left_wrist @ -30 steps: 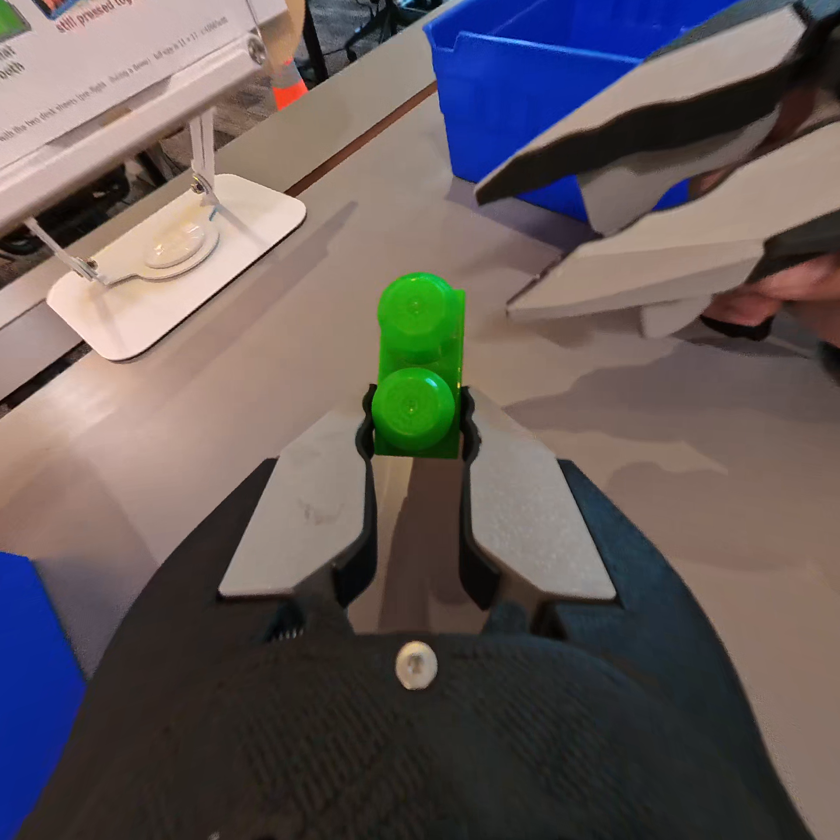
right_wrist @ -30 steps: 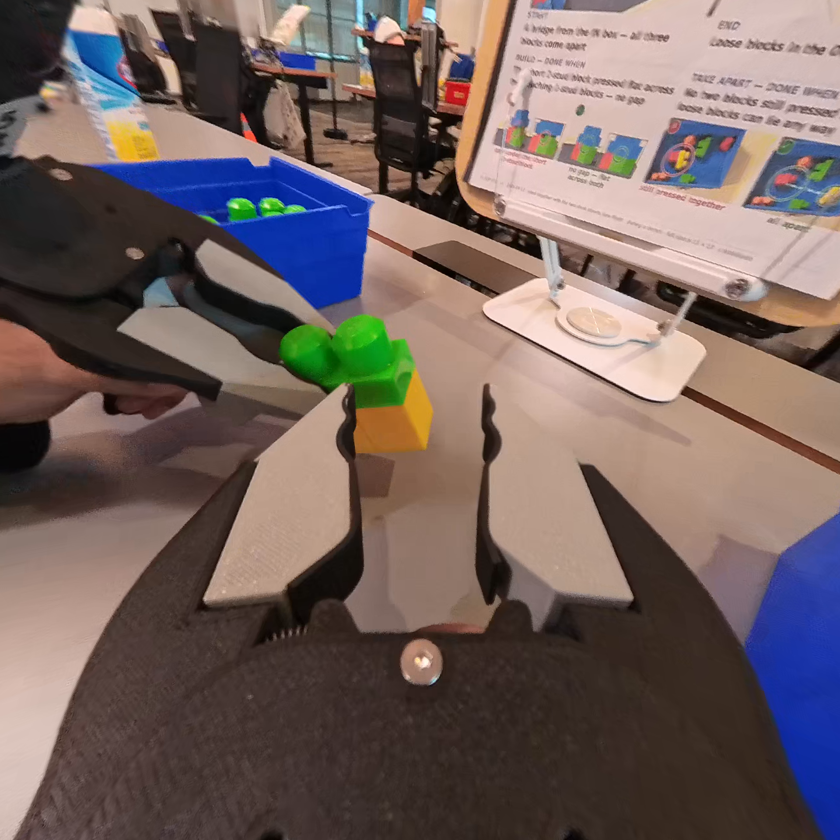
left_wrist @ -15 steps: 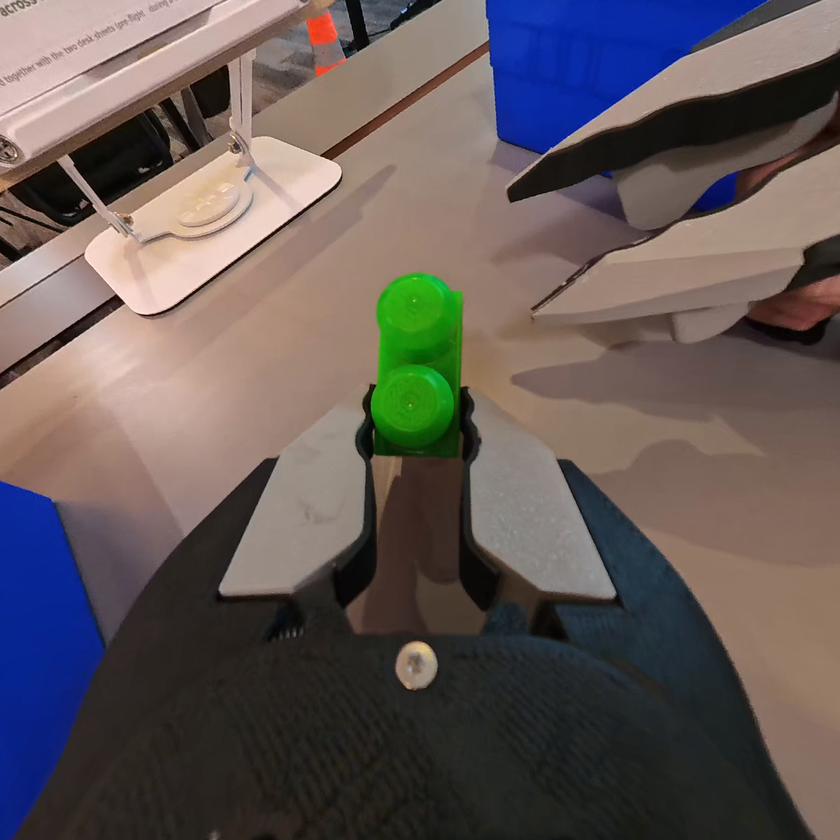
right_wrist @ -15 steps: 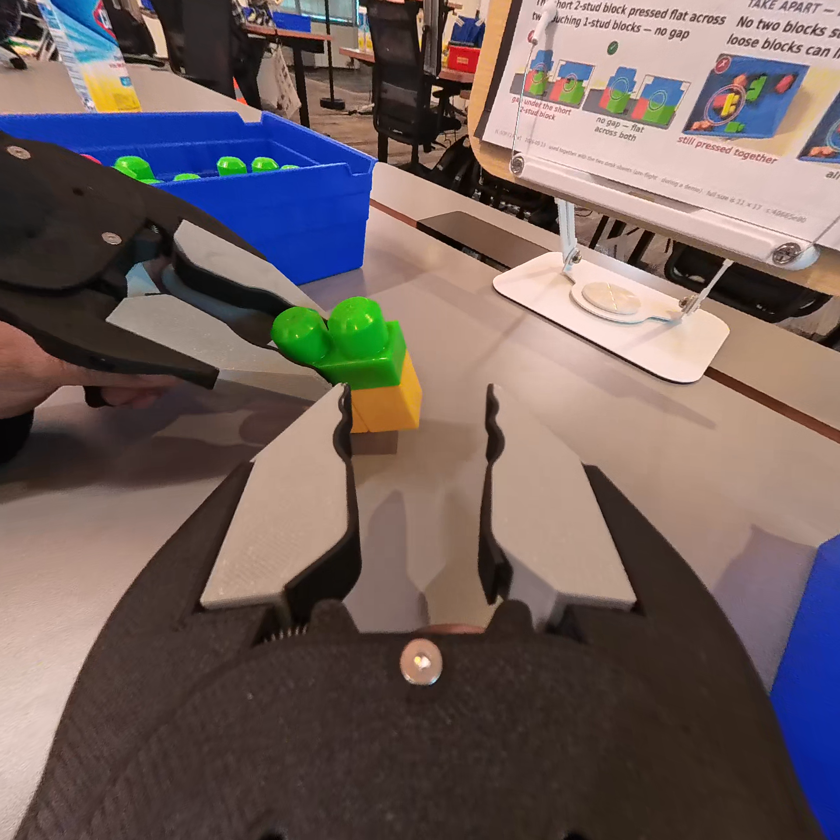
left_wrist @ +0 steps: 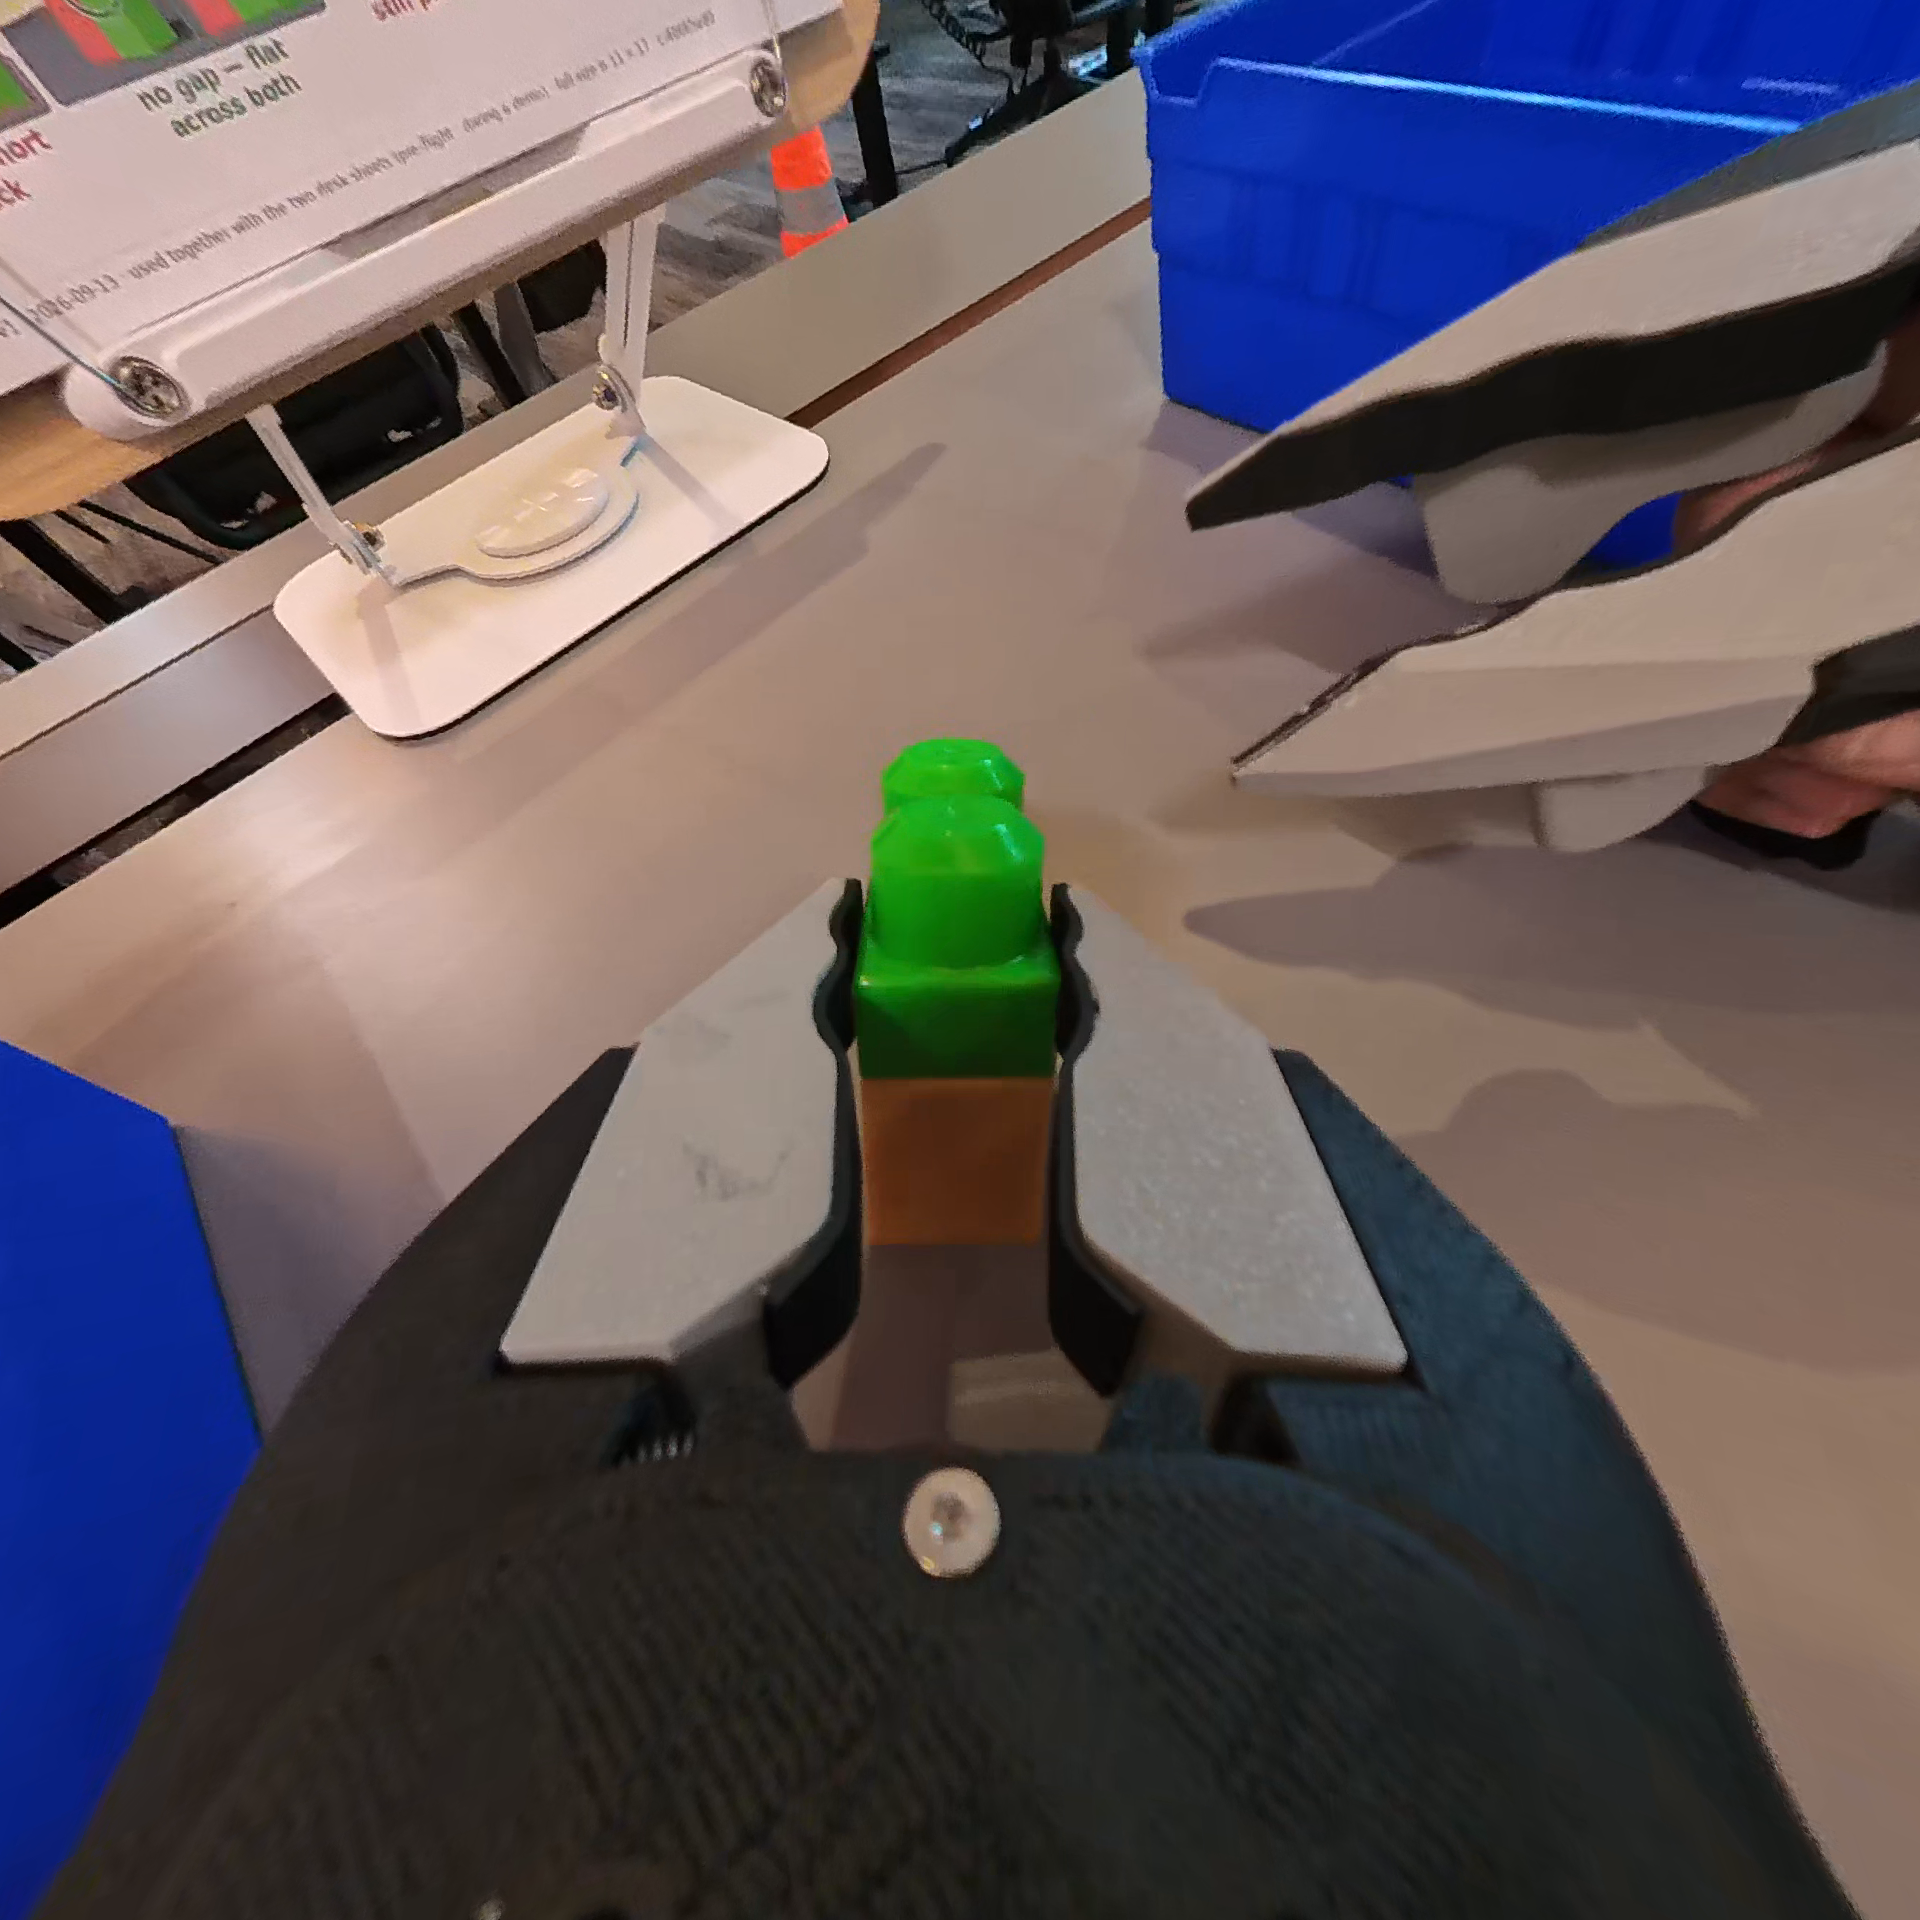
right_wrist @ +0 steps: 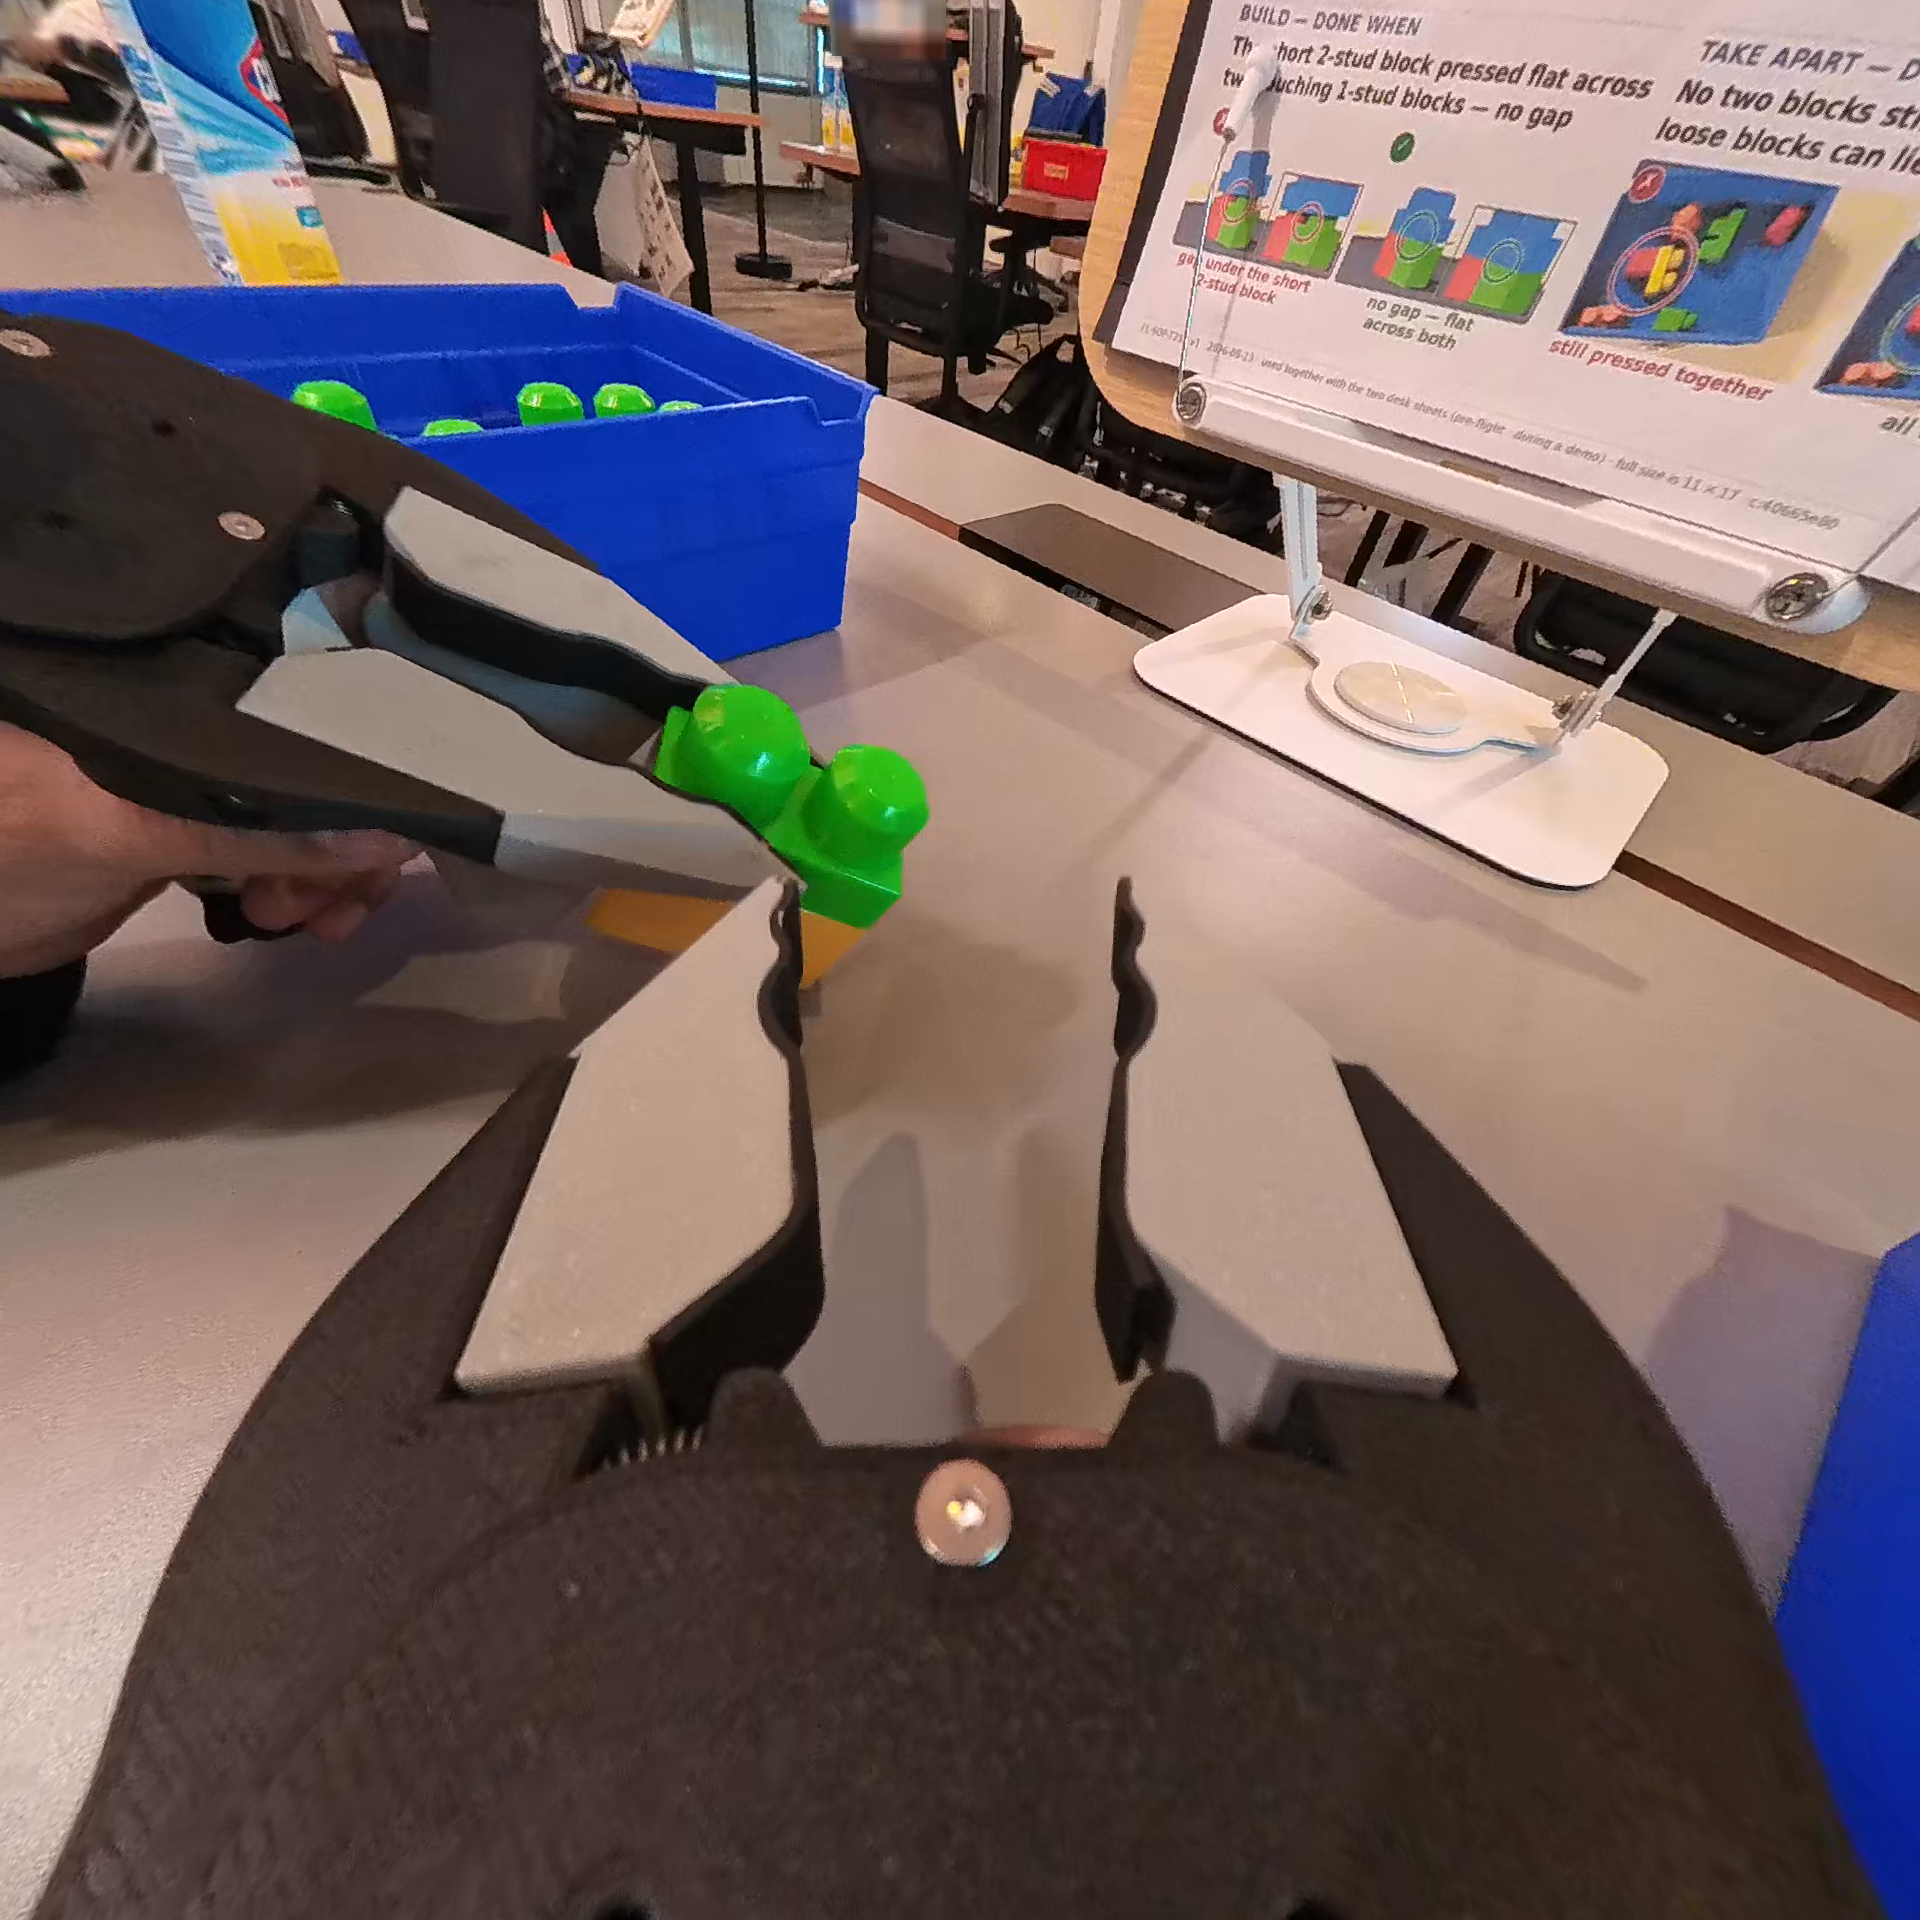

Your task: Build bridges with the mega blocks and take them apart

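1. Left of frame, right wrist view: a blue bin (right_wrist: 665, 499) stands on the grey table (right_wrist: 1039, 790); several green blocks (right_wrist: 551, 400) show above its rim.
2. Left to centre, same view: the left gripper (left_wrist: 956, 966), held in a hand (right_wrist: 94, 831), is clamped on a green two-stud block (left_wrist: 951, 935). Both pads (left_wrist: 836, 987) press the block's sides.
3. Below the green block sits a yellow block (left_wrist: 951, 1153), joined to it. The pair is tilted; one yellow corner appears to touch the table, though the right gripper's finger partly hides it.
4. Centre, right wrist view: the right gripper (right_wrist: 951, 935) has its fingers spread apart with nothing between them. Its left fingertip (right_wrist: 779, 935) lies just beside the yellow block.
5. Upper right, same view: an instruction sheet (right_wrist: 1507, 208) rests on a white stand (right_wrist: 1403, 727), well apart from the blocks.
6. Right edge: part of a second blue bin (right_wrist: 1860, 1507).
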